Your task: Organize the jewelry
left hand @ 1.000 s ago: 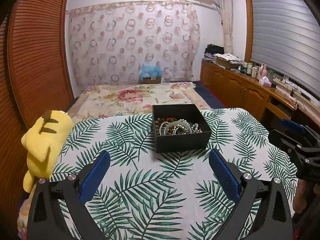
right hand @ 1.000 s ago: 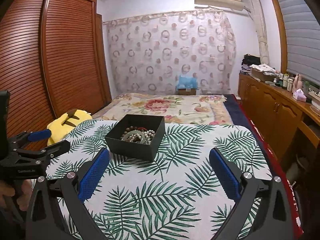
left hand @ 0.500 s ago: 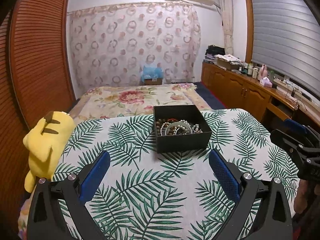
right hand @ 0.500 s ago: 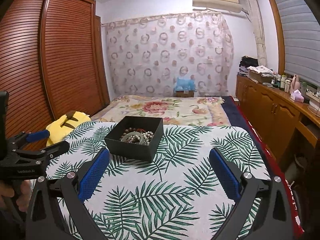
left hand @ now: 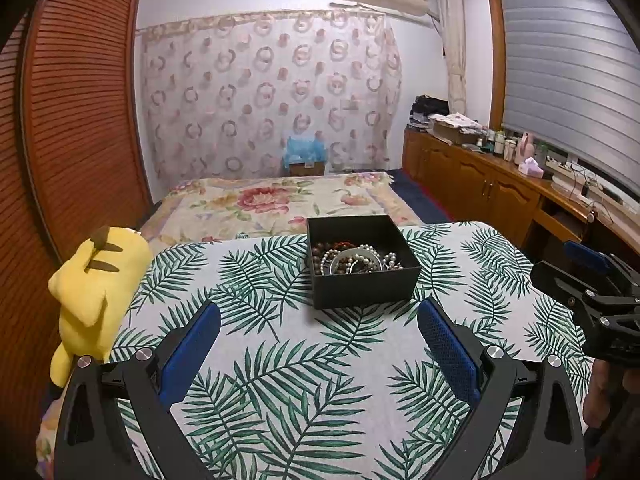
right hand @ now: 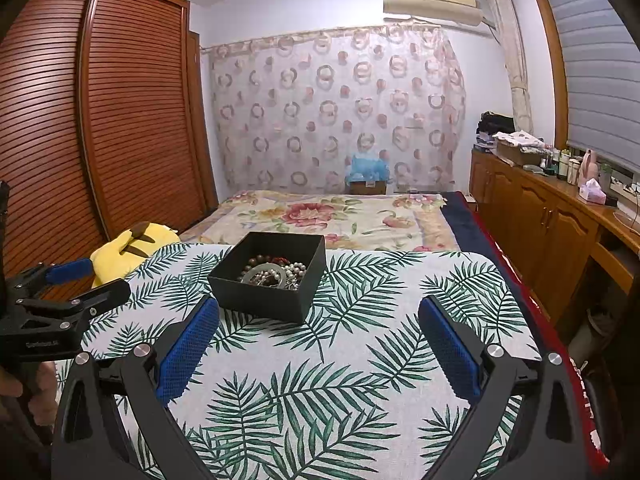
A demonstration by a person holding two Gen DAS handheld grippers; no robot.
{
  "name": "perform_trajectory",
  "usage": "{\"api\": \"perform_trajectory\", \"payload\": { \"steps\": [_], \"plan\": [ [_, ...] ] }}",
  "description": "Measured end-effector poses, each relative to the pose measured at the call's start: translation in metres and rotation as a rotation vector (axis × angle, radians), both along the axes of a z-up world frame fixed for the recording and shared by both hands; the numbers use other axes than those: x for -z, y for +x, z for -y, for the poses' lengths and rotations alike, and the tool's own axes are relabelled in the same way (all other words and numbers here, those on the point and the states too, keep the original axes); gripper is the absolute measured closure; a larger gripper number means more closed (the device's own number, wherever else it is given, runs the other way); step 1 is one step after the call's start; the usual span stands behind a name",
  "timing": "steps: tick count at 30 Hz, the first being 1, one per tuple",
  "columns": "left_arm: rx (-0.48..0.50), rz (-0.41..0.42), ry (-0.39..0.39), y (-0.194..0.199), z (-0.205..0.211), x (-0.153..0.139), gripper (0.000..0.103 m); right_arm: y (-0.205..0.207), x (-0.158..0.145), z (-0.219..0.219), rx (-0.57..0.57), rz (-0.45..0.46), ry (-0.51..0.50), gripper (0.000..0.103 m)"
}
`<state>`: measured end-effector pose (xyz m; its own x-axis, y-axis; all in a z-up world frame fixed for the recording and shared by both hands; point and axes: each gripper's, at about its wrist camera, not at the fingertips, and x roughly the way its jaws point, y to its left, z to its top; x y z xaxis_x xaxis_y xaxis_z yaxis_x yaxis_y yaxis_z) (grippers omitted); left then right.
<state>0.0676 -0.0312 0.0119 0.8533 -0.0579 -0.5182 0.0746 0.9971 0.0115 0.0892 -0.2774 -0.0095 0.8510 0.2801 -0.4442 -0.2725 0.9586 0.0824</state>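
Note:
A black open box (left hand: 366, 286) (right hand: 256, 300) sits on the leaf-print tablecloth (left hand: 280, 380) (right hand: 340, 380), near its far edge. Inside lies a tangle of jewelry (left hand: 352, 258) (right hand: 276, 272): pearl strands, brown bead bracelets and a metal bangle. My left gripper (left hand: 318, 312) hovers open just short of the box, nothing between its blue pads. My right gripper (right hand: 318, 312) is open too, with the box ahead and to its left. Each gripper appears at the edge of the other's view: the right gripper (left hand: 588, 276) and the left gripper (right hand: 72, 284).
A yellow plush toy (left hand: 94, 284) (right hand: 132, 242) hangs at the table's left edge. Beyond the table is a bed with a floral cover (left hand: 272, 200). A slatted wooden wardrobe (right hand: 100, 120) stands left, and a wooden sideboard (right hand: 552, 220) with small items runs along the right.
Both views have tilted up slightly, so the box sits a little lower in frame. Both grippers stay open and the box has not moved.

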Motion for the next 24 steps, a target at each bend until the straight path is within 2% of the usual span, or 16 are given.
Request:
{"api": "perform_trajectory", "payload": {
  "steps": [24],
  "plan": [
    [0.004,0.001,-0.007,-0.0027,0.0006,-0.0011,0.008,-0.0048,-0.0046,-0.0017,0.004,0.018,0.001,0.003]
  ]
}}
